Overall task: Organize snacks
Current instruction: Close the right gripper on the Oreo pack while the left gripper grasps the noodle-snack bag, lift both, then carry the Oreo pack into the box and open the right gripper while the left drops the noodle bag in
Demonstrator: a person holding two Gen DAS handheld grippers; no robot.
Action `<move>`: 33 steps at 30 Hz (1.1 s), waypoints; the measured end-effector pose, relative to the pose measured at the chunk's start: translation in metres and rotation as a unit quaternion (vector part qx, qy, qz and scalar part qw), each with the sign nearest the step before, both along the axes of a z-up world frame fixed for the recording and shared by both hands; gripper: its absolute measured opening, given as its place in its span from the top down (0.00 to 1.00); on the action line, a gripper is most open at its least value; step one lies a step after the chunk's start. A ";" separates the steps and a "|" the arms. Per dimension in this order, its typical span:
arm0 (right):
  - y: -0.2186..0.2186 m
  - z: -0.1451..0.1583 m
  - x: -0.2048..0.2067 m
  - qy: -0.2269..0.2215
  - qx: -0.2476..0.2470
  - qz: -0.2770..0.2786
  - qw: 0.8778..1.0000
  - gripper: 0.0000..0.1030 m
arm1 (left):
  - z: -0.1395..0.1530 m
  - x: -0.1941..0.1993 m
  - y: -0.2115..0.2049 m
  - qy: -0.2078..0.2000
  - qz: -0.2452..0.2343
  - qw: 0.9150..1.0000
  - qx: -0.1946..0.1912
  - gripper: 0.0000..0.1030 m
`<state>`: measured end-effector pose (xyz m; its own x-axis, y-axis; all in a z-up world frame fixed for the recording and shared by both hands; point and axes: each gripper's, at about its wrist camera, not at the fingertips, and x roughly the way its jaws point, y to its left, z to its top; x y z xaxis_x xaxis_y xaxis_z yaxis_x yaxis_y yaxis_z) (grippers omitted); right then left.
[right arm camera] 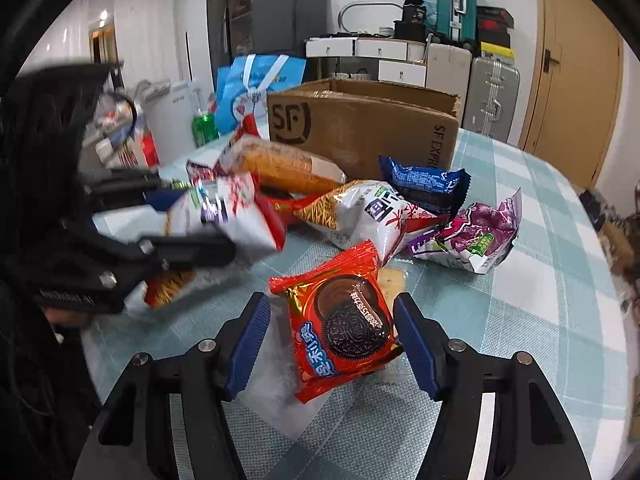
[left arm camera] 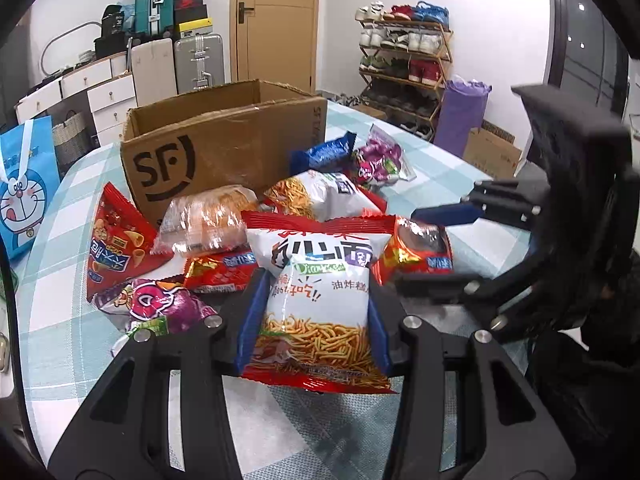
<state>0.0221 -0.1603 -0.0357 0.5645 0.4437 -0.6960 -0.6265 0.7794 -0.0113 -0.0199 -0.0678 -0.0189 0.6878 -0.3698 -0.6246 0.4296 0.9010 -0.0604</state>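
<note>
My left gripper (left arm camera: 316, 316) is shut on a white and red bag of fried noodle snack (left arm camera: 320, 280) and holds it off the table; the same bag (right arm camera: 224, 212) shows blurred at the left of the right wrist view. My right gripper (right arm camera: 332, 336) is open, its blue pads either side of a red cookie packet (right arm camera: 340, 320) that lies on the checked tablecloth. The open SF cardboard box (left arm camera: 224, 148) stands behind the snack pile and also shows in the right wrist view (right arm camera: 360, 128). The right gripper (left arm camera: 448, 240) appears at the right of the left wrist view.
Around the box lie a second noodle bag (right arm camera: 360, 208), a blue packet (right arm camera: 424, 184), a purple packet (right arm camera: 476, 232), a red cone-snack bag (left arm camera: 116, 244) and a clear orange bag (left arm camera: 208, 220). A Doraemon bag (left arm camera: 24, 188) stands at the table's left edge.
</note>
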 end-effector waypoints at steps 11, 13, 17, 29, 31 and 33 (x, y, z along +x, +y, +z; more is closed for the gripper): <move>-0.001 0.005 -0.006 -0.024 0.009 -0.004 1.000 0.56 | 0.017 -0.007 0.018 -0.020 0.021 0.999 -0.028 0.59; -0.005 0.010 -0.006 -0.029 0.028 -0.005 0.999 0.56 | 0.021 -0.010 0.022 -0.026 0.027 0.999 -0.032 0.59; -0.012 0.026 -0.009 -0.046 0.064 -0.010 0.997 0.56 | 0.030 -0.012 0.031 -0.037 0.042 0.998 -0.042 0.59; -0.011 0.067 0.021 -0.062 0.147 -0.035 0.986 0.56 | 0.067 0.006 0.054 -0.076 0.111 0.990 -0.049 0.59; -0.009 0.072 0.028 -0.066 0.152 -0.041 0.985 0.56 | 0.073 0.011 0.056 -0.083 0.123 0.988 -0.046 0.59; -0.007 0.079 0.036 -0.067 0.156 -0.045 0.984 0.56 | 0.079 0.015 0.058 -0.087 0.133 0.986 -0.049 0.59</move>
